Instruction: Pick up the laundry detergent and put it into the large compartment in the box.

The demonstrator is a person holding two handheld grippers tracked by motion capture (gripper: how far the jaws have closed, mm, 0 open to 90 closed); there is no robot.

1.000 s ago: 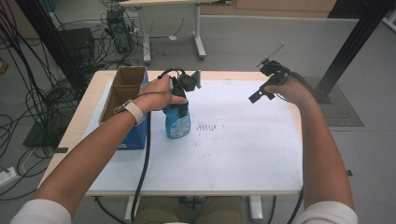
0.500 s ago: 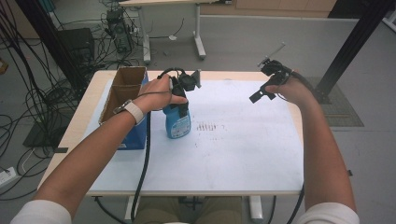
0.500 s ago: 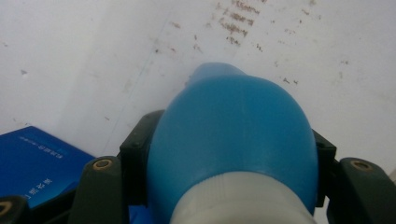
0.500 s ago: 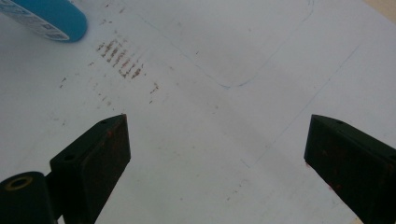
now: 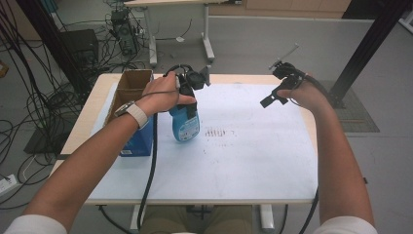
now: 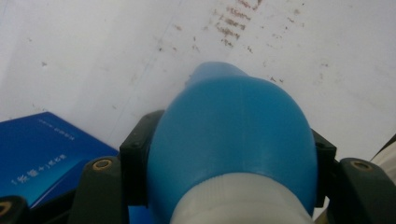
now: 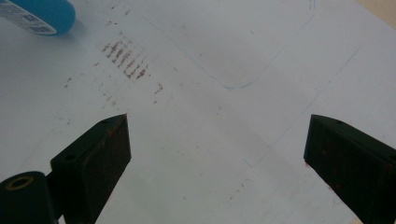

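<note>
Left gripper clamped on blue bottle, jaws either side of its upper body near the neck; bottle beside blue box. Right gripper jaws apart, over white sheet.

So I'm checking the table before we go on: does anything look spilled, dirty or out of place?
Yes: the white table cover carries a patch of reddish-brown smears beside the blue bottle, in short rows like rubbed-on stains. Nothing looks spilled or tipped; the bottle hangs upright in the left gripper.
</note>
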